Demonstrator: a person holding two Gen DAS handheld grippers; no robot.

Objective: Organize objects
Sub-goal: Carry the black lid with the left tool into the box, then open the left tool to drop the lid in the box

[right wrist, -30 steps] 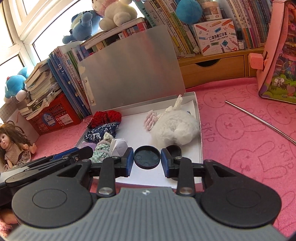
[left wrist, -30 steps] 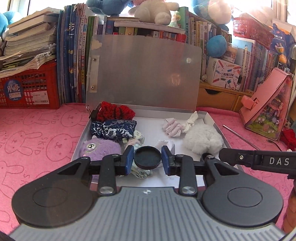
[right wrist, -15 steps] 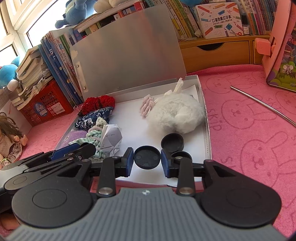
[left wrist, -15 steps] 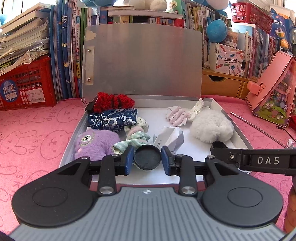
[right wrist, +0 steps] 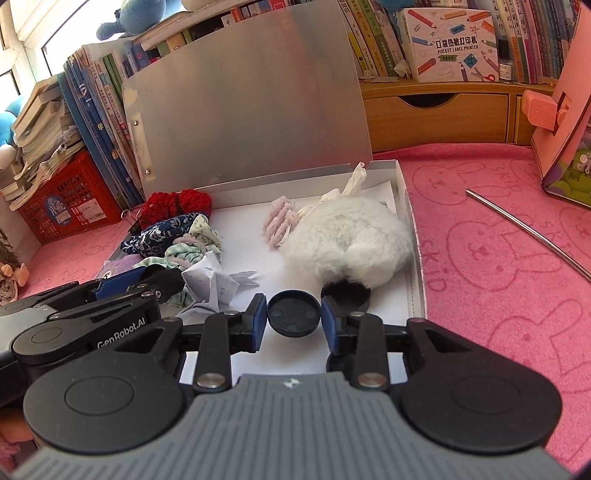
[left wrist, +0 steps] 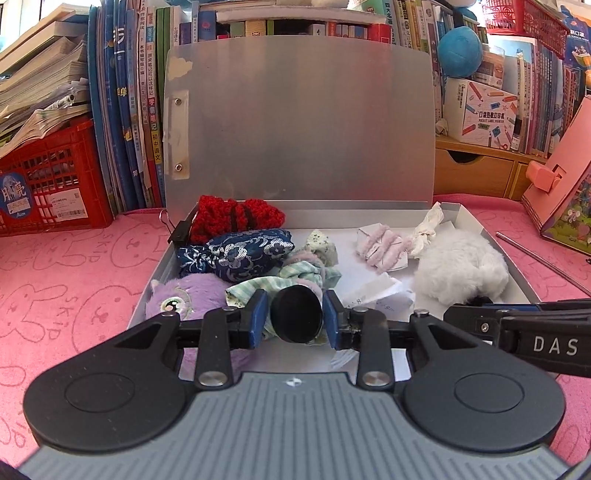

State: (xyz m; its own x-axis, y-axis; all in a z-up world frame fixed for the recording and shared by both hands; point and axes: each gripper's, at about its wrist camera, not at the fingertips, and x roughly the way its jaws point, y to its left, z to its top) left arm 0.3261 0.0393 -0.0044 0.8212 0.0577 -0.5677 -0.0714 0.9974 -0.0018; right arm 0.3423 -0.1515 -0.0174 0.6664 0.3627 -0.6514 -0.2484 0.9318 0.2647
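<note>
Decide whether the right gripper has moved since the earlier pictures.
Yes. The right gripper has come down and closer to the open silver metal box, whose fluffy white plush toy now looks larger.

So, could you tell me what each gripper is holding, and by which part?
Each holds a round black cap by opposite points of its rim: the left gripper its cap, the right gripper its cap.

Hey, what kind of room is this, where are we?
Most likely a child's bedroom or study corner at home. Rows of books stand packed along the back, plush toys sit on top of them, and a pink cloth with rabbit prints covers the surface under the open box.
</note>
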